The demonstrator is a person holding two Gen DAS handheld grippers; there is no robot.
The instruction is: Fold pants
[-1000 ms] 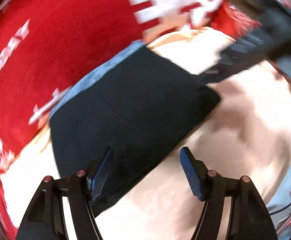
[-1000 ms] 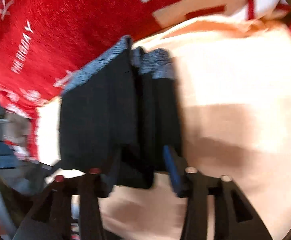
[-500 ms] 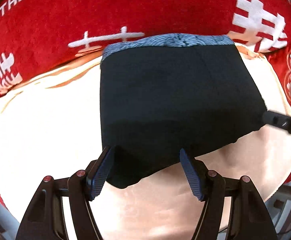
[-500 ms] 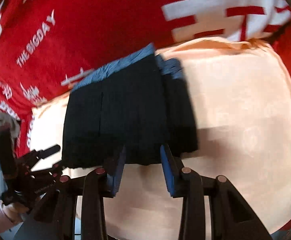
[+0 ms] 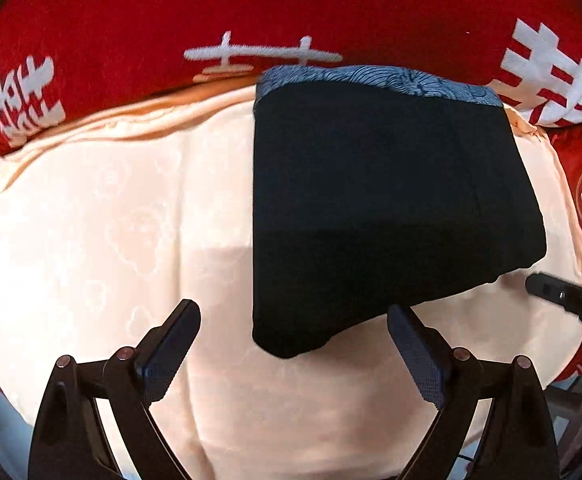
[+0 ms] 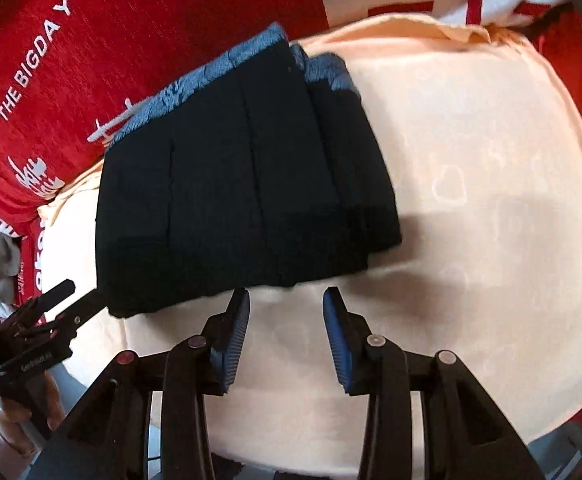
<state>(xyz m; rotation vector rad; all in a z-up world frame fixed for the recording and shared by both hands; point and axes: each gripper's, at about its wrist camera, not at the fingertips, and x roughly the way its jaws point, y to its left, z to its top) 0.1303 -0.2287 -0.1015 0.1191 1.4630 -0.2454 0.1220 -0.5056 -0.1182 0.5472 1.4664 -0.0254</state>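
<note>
On cloth (image 5: 91, 220): 1 folded pants (image 5: 371, 200) (2 grippers empty)

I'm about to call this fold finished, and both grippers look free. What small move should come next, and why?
Probably draw both grippers straight back and stop. The pants lie as a compact stacked bundle on the peach cloth, blue waistband at the far edge. The left gripper and right gripper are both open, holding nothing, just short of the near edge. No loose leg shows to tuck.
</note>
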